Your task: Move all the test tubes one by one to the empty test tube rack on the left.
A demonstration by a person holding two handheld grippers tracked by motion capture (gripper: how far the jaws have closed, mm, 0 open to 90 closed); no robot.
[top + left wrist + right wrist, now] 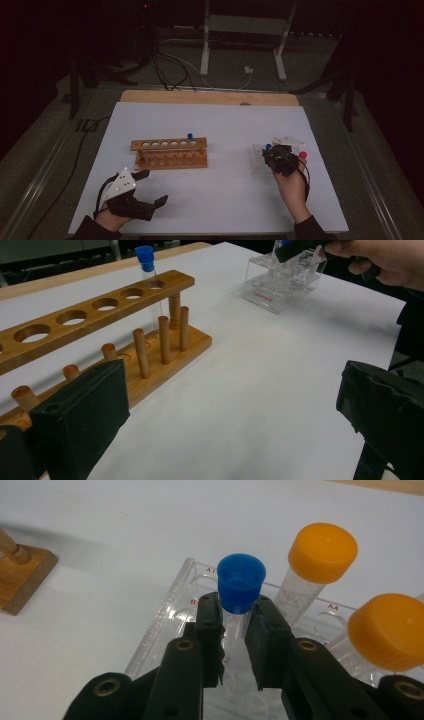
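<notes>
A blue-capped tube stands in a clear plastic rack at the table's right. My right gripper is shut on this tube, its pads pressing the clear body just under the cap. In the high view the right gripper sits over that rack. A wooden tube rack stands at the middle left and holds one blue-capped tube near its right end. My left gripper rests low at the front left, open and holding nothing, and its jaws face the wooden rack.
Two orange-capped tubes stand in the clear rack right of the held tube. White sheet covers the table, and a wooden edge runs along the back. Cables and a metal stand lie on the floor beyond.
</notes>
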